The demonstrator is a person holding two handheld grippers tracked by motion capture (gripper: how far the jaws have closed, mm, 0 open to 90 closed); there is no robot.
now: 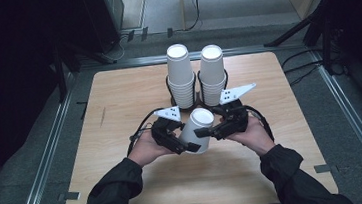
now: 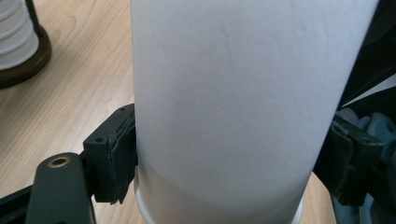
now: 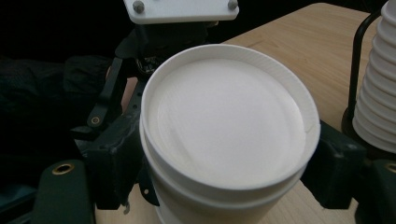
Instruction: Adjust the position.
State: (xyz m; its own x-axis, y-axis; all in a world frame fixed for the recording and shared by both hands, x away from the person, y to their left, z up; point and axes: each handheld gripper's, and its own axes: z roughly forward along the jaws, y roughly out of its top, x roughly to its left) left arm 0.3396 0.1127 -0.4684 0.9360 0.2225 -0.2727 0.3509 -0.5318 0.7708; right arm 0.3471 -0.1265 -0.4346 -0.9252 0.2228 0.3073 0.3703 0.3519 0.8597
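Observation:
A white paper cup [image 1: 197, 125] hangs upside down and tilted above the middle of the wooden table [image 1: 119, 103], between both hands. My left gripper [image 1: 185, 144] comes in from the left at the cup's wider lower part. In the left gripper view its pads [image 2: 119, 158] rest against the cup's wall [image 2: 233, 93] on both sides. My right gripper [image 1: 207, 129] comes in from the right at the cup's upturned base. In the right gripper view its two jaws flank the cup's base rim [image 3: 229, 121] and touch it.
Two tall stacks of white cups [image 1: 180, 77] [image 1: 213, 74] stand upside down in black ring holders just behind the hands. One stack [image 3: 378, 93] is close on the right in the right gripper view. Dark stands and cables surround the table.

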